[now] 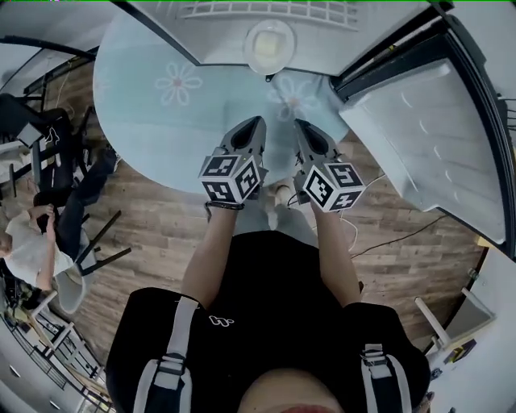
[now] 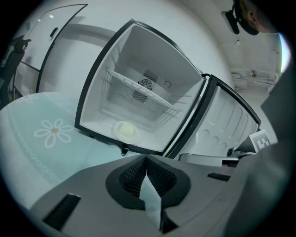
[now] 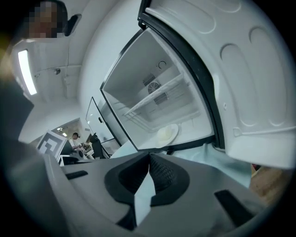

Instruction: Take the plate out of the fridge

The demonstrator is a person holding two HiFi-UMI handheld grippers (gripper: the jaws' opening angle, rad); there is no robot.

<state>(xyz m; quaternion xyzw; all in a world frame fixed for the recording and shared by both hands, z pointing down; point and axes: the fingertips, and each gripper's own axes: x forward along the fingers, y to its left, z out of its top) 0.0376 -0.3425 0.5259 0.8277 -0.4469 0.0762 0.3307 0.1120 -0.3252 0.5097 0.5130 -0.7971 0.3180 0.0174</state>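
A small white fridge (image 1: 266, 20) stands open on a pale blue rug. On its bottom floor lies a white plate (image 1: 269, 45) with a pale lump of food on it, also seen in the left gripper view as the plate (image 2: 126, 131) and in the right gripper view as the plate (image 3: 167, 134). My left gripper (image 1: 258, 121) and right gripper (image 1: 297, 123) hang side by side above the rug, short of the fridge opening. Both are shut with nothing between the jaws. The left gripper (image 2: 146, 159) and right gripper (image 3: 149, 155) show their jaws meeting.
The fridge door (image 1: 427, 145) swings wide open at the right. A wire shelf (image 2: 138, 92) spans the fridge above the plate. The round flowered rug (image 1: 177, 121) lies on wood flooring. A seated person (image 1: 32, 234) and chairs are at the left.
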